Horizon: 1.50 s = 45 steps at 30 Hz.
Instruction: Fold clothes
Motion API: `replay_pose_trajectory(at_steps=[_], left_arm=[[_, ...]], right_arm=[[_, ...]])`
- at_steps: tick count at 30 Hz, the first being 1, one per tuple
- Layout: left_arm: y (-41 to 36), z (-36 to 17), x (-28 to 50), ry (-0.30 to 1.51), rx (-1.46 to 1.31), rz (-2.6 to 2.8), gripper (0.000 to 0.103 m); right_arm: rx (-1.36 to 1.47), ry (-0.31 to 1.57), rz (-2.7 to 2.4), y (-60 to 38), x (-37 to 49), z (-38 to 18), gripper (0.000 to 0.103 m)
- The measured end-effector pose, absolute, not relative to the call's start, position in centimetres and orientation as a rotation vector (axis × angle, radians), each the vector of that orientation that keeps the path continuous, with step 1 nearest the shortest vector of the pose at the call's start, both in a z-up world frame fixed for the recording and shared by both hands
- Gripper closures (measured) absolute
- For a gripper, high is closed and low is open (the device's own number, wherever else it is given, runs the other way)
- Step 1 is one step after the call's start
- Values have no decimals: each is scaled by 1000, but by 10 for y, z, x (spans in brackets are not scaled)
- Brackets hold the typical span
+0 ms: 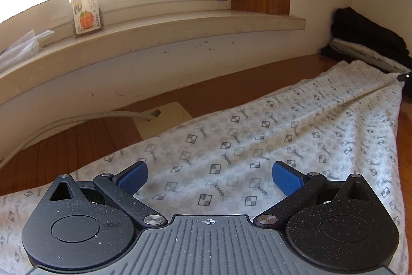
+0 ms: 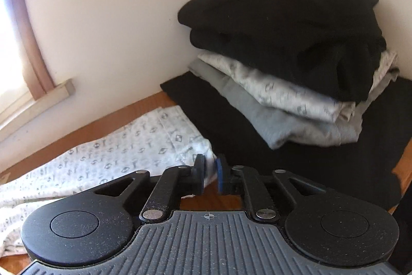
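Observation:
A white garment with a grey checker print (image 1: 270, 135) lies stretched across the wooden table (image 1: 77, 143). My left gripper (image 1: 209, 178) hovers over its near end, open, blue pads (image 1: 134, 178) wide apart with nothing between them. In the right wrist view the same printed garment (image 2: 116, 156) runs off to the left, and my right gripper (image 2: 211, 175) is shut on its corner, a bit of white cloth pinched between the pads. That corner looks pulled taut, lifted slightly above the wood.
A stack of folded clothes (image 2: 296, 63), black on top of white and grey, sits on a black cloth (image 2: 322, 166) in the wall corner. A window sill (image 1: 180, 25) holds a small carton (image 1: 86, 17). A white cable (image 1: 77, 120) enters a table grommet.

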<state>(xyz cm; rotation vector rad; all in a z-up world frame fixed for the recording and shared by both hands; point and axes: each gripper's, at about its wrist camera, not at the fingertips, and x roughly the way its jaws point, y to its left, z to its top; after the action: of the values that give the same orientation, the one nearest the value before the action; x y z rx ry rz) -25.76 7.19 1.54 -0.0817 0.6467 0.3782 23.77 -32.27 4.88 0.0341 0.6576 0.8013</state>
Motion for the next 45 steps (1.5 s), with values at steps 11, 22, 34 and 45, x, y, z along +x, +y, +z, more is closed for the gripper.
replay_pose_trajectory(at_steps=[11, 22, 34, 45], left_arm=[[27, 60, -159, 583, -30, 246, 0], [-61, 53, 66, 617, 23, -46, 44], [-123, 4, 190, 709, 125, -232, 34], [-122, 50, 167, 562, 103, -197, 103]], right_arm=[[111, 634, 900, -314, 246, 31, 90], [208, 574, 995, -327, 243, 18, 93], [317, 631, 1062, -338, 257, 7, 90], [349, 531, 1091, -347, 246, 38, 97]])
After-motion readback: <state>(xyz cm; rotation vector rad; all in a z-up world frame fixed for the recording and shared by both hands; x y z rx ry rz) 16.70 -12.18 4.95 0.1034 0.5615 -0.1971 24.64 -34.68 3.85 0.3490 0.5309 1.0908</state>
